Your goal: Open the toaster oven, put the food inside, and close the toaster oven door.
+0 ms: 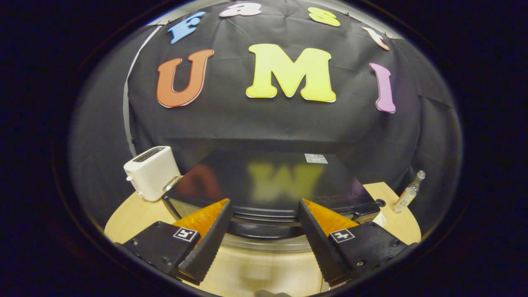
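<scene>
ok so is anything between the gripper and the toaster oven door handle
Nothing visible stands in the way. The gripper is open, its fingers spread either side of the toaster oven front, with the door's top edge just ahead between them. The white toaster and small bottle sit off to the sides.

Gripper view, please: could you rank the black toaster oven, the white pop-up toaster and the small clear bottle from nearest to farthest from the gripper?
1. Black toaster oven, just ahead of the open gripper.
2. White pop-up toaster, beside the oven's left.
3. Small clear bottle, far right; too close to the toaster to call.
</scene>
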`<state>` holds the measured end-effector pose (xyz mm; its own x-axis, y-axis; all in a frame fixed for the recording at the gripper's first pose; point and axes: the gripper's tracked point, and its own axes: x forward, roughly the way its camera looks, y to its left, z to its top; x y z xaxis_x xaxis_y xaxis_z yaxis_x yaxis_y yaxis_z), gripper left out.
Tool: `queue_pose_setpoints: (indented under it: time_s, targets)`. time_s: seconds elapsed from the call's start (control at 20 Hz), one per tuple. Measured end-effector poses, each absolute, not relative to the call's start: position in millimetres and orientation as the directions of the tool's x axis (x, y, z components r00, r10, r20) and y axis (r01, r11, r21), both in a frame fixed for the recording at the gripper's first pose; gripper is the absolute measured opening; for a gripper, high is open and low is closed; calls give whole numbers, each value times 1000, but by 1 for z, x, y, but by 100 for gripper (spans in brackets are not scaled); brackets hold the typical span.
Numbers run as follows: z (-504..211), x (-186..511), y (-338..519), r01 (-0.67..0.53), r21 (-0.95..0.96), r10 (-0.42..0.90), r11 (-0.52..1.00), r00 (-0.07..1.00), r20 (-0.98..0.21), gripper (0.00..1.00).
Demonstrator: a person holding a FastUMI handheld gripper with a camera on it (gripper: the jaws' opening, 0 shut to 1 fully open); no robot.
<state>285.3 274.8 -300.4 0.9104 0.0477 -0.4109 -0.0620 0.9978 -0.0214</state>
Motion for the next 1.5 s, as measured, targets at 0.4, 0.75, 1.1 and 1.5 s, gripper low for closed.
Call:
queue_pose_setpoints:
  time_s: [0.4, 0.75, 1.1, 1.5]
  targets:
    - [-306, 250, 275, 44, -31, -53, 999, 892, -448, 100]
    - [-325, 196, 274, 80, -32, -85, 996, 854, -513, 100]
    - [-347, 159, 274, 75, -74, -104, 994, 823, -558, 100]
    - [-380, 132, 275, 69, -92, -112, 993, 782, -614, 99]
